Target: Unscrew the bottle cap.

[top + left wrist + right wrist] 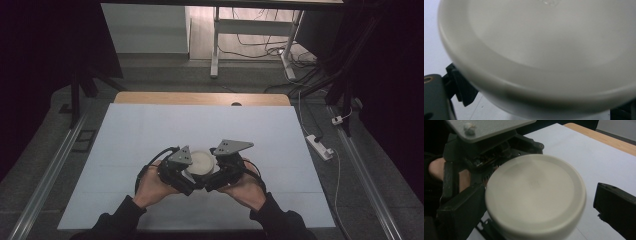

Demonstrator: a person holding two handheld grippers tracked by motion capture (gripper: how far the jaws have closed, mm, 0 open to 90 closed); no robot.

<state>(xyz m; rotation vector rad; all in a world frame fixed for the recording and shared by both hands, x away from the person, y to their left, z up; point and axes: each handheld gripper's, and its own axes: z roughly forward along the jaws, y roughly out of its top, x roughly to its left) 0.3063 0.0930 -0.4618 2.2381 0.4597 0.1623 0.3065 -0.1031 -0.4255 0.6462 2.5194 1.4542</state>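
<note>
A round white jar [202,162] with a flat lid is held above the near middle of the white table sheet [150,130], between both hand-held grippers. My left gripper [187,177] comes in from the left. In the left gripper view the jar [544,45] looms close and blurred, and the left gripper [541,105] has a jaw on each side of its body, shut on it. In the right gripper view the right gripper [536,207] stands open around the jar's lid [534,192]: the left jaw is against it, the right jaw apart. The right gripper [216,175] faces the left one.
The sheet covers a wooden table whose far edge [200,98] shows bare. On the floor to the right lie a white power strip [320,146] and cables. A white desk frame [215,45] stands behind the table. A metal rail [50,170] runs along the left.
</note>
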